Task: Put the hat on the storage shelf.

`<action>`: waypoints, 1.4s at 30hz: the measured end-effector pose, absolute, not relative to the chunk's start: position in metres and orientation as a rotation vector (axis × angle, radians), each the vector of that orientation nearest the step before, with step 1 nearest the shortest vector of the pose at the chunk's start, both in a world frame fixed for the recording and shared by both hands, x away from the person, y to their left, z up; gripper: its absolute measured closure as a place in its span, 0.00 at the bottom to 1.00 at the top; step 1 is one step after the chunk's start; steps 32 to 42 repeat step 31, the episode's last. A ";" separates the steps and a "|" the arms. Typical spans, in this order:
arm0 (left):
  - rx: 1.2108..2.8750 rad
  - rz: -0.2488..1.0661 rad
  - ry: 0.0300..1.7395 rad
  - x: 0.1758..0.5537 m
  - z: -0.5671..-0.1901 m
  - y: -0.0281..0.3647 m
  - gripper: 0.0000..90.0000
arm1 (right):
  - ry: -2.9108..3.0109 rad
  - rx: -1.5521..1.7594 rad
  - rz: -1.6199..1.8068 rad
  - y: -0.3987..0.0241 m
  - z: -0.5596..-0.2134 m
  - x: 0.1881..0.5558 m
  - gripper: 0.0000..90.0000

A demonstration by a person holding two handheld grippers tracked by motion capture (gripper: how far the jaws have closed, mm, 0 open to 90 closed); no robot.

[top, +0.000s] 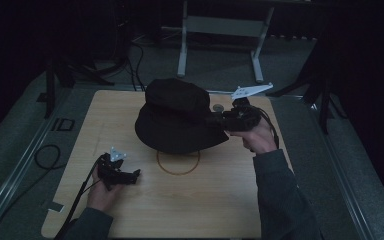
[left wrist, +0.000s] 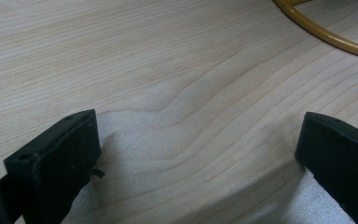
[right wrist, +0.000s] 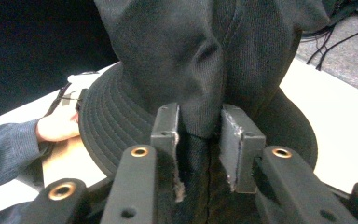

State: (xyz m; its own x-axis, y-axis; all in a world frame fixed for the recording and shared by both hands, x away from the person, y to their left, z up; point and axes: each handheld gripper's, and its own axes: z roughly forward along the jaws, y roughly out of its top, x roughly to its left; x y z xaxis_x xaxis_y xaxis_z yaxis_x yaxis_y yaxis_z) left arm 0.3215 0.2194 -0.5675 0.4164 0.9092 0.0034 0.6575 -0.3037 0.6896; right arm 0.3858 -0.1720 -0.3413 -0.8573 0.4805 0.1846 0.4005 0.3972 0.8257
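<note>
A black bucket hat (top: 180, 115) sits at the middle of the wooden table (top: 190, 210), its brim covering the far edge of a yellow ring (top: 178, 169). My right gripper (top: 219, 120) reaches in from the right at the hat's crown. In the right gripper view a fold of the hat's crown (right wrist: 191, 56) lies between the right gripper's (right wrist: 199, 128) parted pads, which do not visibly squeeze it. My left gripper (top: 134, 175) rests low on the table at the front left, open with only bare wood between its jaws (left wrist: 196, 140). The yellow ring (left wrist: 326, 35) lies just beyond it.
A small grey disc (top: 217, 107) lies on the table behind the right gripper. A metal stand (top: 220, 30) rises beyond the far edge. Cables (top: 47, 156) loop on the floor to the left. The surroundings are dark.
</note>
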 end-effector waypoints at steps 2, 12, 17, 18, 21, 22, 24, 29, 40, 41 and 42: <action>2.065 0.534 1.322 0.322 -0.567 0.219 0.00 | 2.557 0.808 1.478 -0.172 -0.341 0.386 0.73; 2.065 0.532 1.322 0.321 -0.567 0.219 0.00 | 2.532 0.838 1.453 -0.176 -0.341 0.387 0.63; 2.064 0.532 1.323 0.321 -0.568 0.219 0.00 | 2.524 0.837 1.435 -0.177 -0.340 0.386 0.57; 2.064 0.532 1.322 0.321 -0.567 0.219 0.00 | 2.523 0.836 1.431 -0.177 -0.340 0.386 0.56; 2.064 0.532 1.323 0.321 -0.568 0.219 0.00 | 2.516 0.842 1.415 -0.177 -0.339 0.386 0.51; 2.064 0.532 1.323 0.321 -0.568 0.219 0.00 | 2.516 0.843 1.411 -0.178 -0.339 0.386 0.50; 2.064 0.532 1.323 0.321 -0.568 0.219 0.00 | 2.516 0.839 1.396 -0.178 -0.339 0.386 0.48; 2.065 0.532 1.322 0.321 -0.568 0.219 0.00 | 2.517 0.837 1.374 -0.178 -0.339 0.386 0.45; 2.064 0.532 1.322 0.321 -0.567 0.219 0.00 | 2.516 0.836 1.375 -0.179 -0.338 0.386 0.45; 2.064 0.532 1.322 0.321 -0.567 0.219 0.00 | 2.516 0.836 1.375 -0.179 -0.338 0.386 0.45; 2.064 0.532 1.322 0.321 -0.567 0.219 0.00 | 2.516 0.836 1.375 -0.179 -0.338 0.386 0.45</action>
